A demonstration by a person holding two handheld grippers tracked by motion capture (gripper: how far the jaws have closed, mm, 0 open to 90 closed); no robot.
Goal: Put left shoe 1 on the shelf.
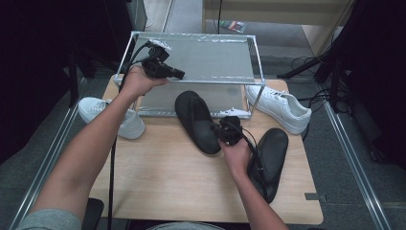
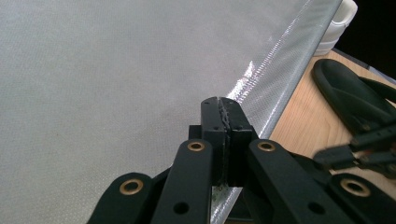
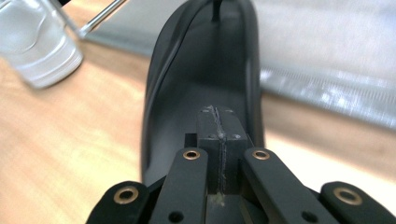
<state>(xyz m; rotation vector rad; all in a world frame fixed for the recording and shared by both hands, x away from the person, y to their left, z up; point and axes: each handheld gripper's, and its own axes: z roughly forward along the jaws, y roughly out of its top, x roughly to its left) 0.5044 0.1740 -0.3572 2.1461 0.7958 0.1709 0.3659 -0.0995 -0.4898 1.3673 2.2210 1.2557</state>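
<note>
A: What is the right gripper [image 3: 219,126] doing?
B: Its jaws are sitting pressed together with nothing between them, hovering over the heel of a black slipper [image 1: 196,120] that is lying on the worktop [image 1: 163,177], toe under the rack [image 1: 191,38].
A: And the left gripper [image 2: 219,114]?
B: It is also pressed together, hanging over the rack's grey top shelf. A second black slipper [image 1: 273,153] is lying beside the right hand [image 1: 237,155], and white sneakers [image 1: 282,108] are flanking the rack.

Two white sneakers [image 1: 282,107] [image 1: 109,116] flank rack; second black slipper [image 1: 269,160] right on wooden table [image 1: 167,177].
</note>
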